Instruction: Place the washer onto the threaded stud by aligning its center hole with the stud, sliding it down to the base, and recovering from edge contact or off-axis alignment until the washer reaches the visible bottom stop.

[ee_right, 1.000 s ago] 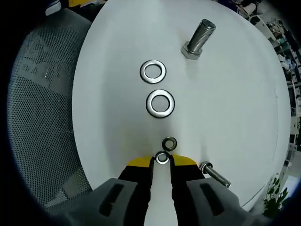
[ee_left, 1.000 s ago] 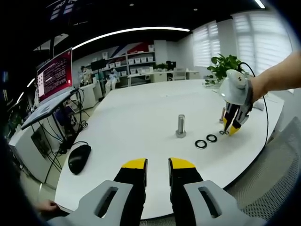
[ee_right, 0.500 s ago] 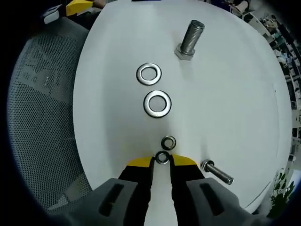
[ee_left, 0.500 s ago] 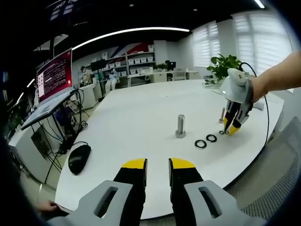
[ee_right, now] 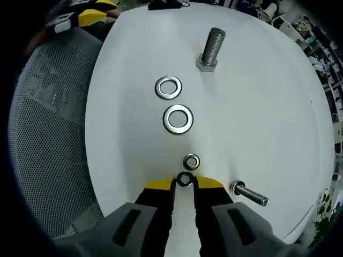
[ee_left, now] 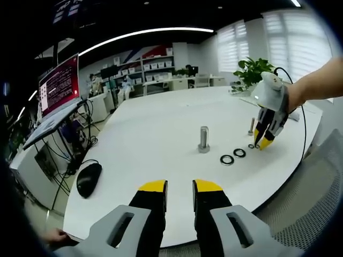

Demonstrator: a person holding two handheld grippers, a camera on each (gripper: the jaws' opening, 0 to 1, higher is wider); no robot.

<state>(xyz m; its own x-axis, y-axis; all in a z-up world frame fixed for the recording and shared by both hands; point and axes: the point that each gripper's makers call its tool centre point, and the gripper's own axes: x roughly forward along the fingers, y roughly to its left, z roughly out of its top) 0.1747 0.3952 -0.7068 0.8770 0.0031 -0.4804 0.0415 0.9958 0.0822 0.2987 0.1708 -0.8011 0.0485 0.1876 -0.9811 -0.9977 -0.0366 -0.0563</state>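
The threaded stud (ee_left: 203,139) (ee_right: 211,48) stands upright on its hex head on the white table (ee_left: 155,128) (ee_right: 257,107). Two large washers (ee_right: 168,87) (ee_right: 178,119) lie flat between the stud and my right gripper, and a smaller washer (ee_right: 191,161) lies just ahead of its tips. My right gripper (ee_right: 185,181) (ee_left: 261,143) points down near the table's edge, shut on a small dark washer (ee_right: 185,179) held at its yellow tips. My left gripper (ee_left: 179,187) hovers over the near table edge, well back from the stud, open with nothing between its jaws.
A second bolt (ee_right: 249,194) (ee_left: 251,127) lies just right of my right gripper. A mesh chair (ee_right: 48,134) sits past the table edge. A black mouse (ee_left: 88,179) lies at the table's left end, with a laptop (ee_left: 59,88) beyond and a plant (ee_left: 254,72) behind.
My right gripper keeps its hold on the small washer and has turned slightly, so the stud sits more centred in its view. The left view has shifted a little.
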